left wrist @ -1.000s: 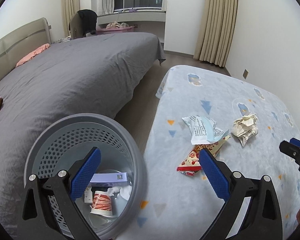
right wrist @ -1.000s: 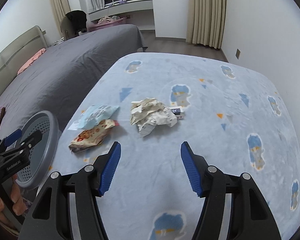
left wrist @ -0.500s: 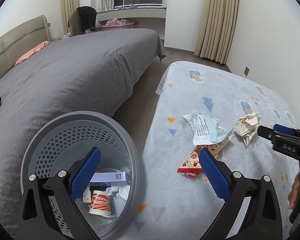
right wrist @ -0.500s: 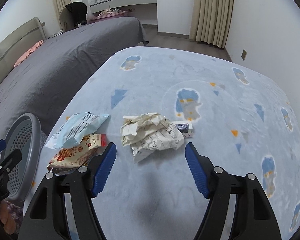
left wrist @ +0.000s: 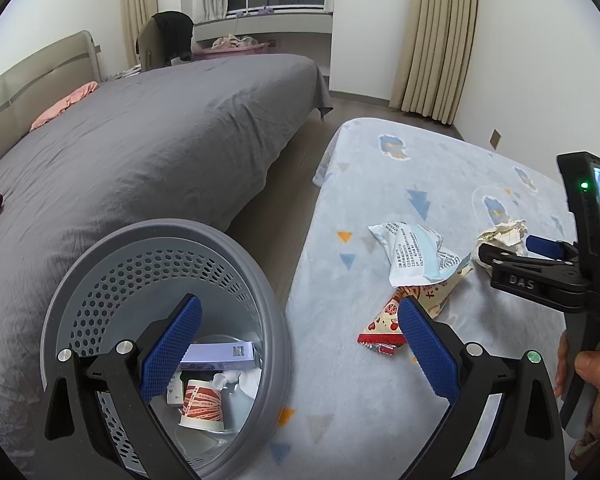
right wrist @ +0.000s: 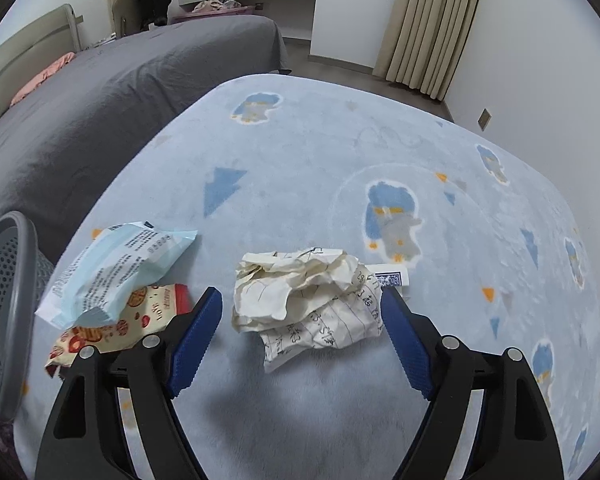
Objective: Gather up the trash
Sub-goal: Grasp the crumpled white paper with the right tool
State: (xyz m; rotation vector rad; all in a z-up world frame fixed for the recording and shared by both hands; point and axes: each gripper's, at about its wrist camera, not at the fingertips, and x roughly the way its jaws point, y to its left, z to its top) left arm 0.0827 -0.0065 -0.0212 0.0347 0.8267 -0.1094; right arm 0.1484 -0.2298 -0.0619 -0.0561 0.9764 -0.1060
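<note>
A crumpled sheet of paper [right wrist: 308, 304] lies on the pale blue rug [right wrist: 340, 152]. My right gripper [right wrist: 300, 294] hangs just over it, jaws opening, one pad on each side and neither touching the paper. To its left a light blue wrapper [right wrist: 116, 268] overlaps a red and cream snack wrapper [right wrist: 140, 312]. A small blue and white packet [right wrist: 390, 278] peeks out behind the paper. My left gripper [left wrist: 300, 304] stands open and empty above the grey perforated bin [left wrist: 260, 280], which holds a paper cup [left wrist: 202, 404] and a purple box [left wrist: 220, 352].
A grey bed [left wrist: 140, 140] runs along the left, with a strip of wooden floor [left wrist: 292, 168] between it and the rug. The bin stands at the rug's near left corner. A hand [left wrist: 592, 376] grips the right tool. White walls and beige curtains [left wrist: 436, 40] close off the far side.
The right gripper has come forward and down over the crumpled paper, and its jaws stand wider. It now shows large in the left wrist view. The left gripper has hardly moved.
</note>
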